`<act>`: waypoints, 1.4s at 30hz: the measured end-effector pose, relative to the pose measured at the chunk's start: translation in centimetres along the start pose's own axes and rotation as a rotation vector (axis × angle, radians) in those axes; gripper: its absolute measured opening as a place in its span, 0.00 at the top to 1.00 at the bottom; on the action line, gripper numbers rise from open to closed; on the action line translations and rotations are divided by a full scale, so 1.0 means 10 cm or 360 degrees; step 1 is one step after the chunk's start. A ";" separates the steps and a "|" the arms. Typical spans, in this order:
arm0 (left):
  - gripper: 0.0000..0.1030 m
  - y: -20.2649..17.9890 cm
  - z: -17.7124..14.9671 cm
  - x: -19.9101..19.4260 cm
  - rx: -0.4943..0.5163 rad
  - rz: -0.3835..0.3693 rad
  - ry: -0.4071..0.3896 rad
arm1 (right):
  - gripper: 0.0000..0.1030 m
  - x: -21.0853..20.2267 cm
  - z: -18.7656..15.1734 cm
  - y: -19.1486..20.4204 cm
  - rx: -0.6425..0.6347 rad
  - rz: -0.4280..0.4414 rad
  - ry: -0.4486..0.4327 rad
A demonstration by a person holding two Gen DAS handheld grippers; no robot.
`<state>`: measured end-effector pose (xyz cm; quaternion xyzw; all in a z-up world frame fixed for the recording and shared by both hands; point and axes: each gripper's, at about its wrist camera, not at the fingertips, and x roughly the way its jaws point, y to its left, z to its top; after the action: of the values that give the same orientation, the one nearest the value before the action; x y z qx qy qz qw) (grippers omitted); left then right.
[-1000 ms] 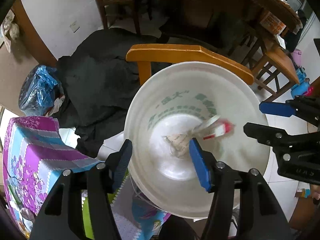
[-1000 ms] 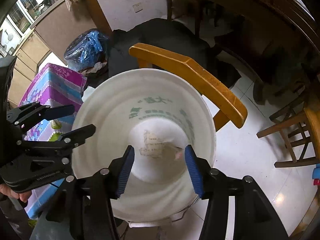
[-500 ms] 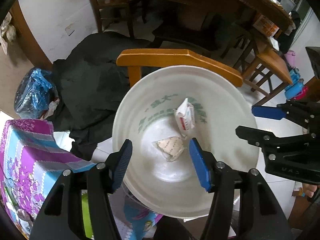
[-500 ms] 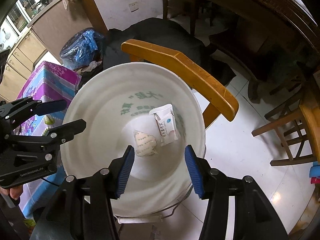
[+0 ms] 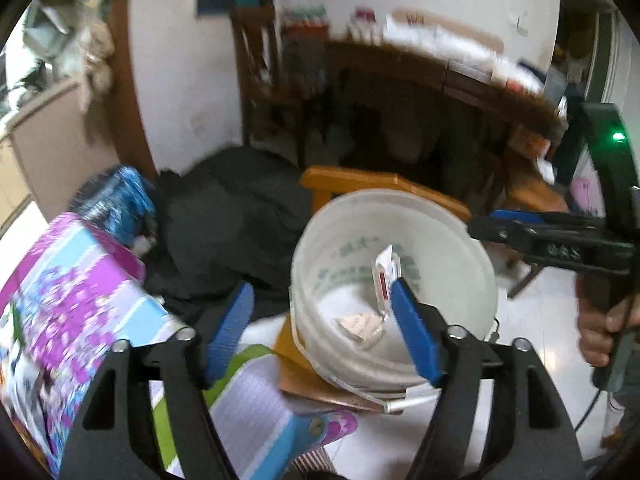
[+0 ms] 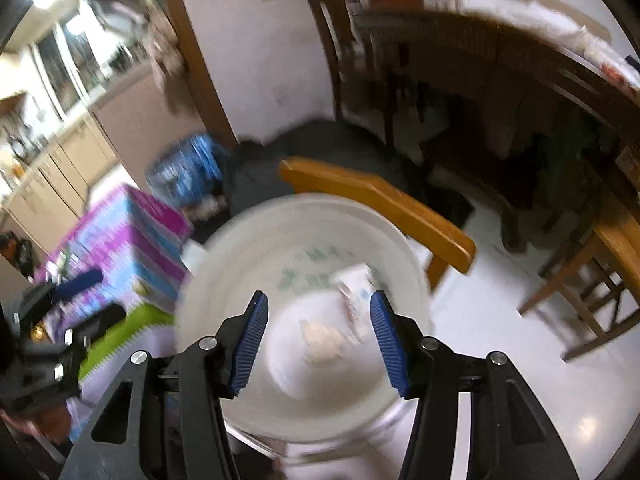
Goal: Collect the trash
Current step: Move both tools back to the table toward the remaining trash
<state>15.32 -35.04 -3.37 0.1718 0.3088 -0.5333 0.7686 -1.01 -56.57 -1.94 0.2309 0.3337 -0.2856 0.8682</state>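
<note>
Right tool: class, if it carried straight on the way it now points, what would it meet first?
Probably the white bucket: the right tool, open and empty, aims into its mouth toward the crumpled paper. Blur leaves depth uncertain.

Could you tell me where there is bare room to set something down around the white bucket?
Bare white floor lies between the bucket and the wooden chairs. The other side is crowded: patterned box, black cloth, blue bag.

left gripper (image 5: 320,332): jaws apart and empty, just been opening wider
right gripper (image 6: 318,342): jaws apart, empty
hand (image 5: 600,328): grips right gripper's handle
</note>
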 end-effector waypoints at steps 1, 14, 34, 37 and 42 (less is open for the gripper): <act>0.27 0.02 -0.06 -0.11 -0.0017 0.0033 -0.0052 | 0.44 -0.06 -0.06 0.11 0.0004 0.0049 -0.0067; 0.20 1.11 -1.43 -1.49 -0.0516 0.0666 -0.0276 | 0.35 -0.02 -0.97 1.84 -0.0434 0.0502 -0.0047; 0.16 3.15 -2.91 -2.51 -0.0780 0.0796 0.0090 | 0.32 0.36 -1.67 3.46 -0.0772 0.0809 0.0191; 0.16 3.21 -2.87 -2.39 -0.0631 0.0752 0.0158 | 0.32 0.41 -1.65 3.64 -0.0802 0.0832 0.0169; 0.16 3.36 -2.84 -2.23 -0.0454 0.0656 0.0232 | 0.32 0.49 -1.64 3.84 -0.0835 0.0845 0.0185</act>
<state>32.81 10.21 -12.26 0.1588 0.3939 -0.3026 0.8533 19.63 -20.54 -8.38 0.0951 0.3726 0.0582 0.9213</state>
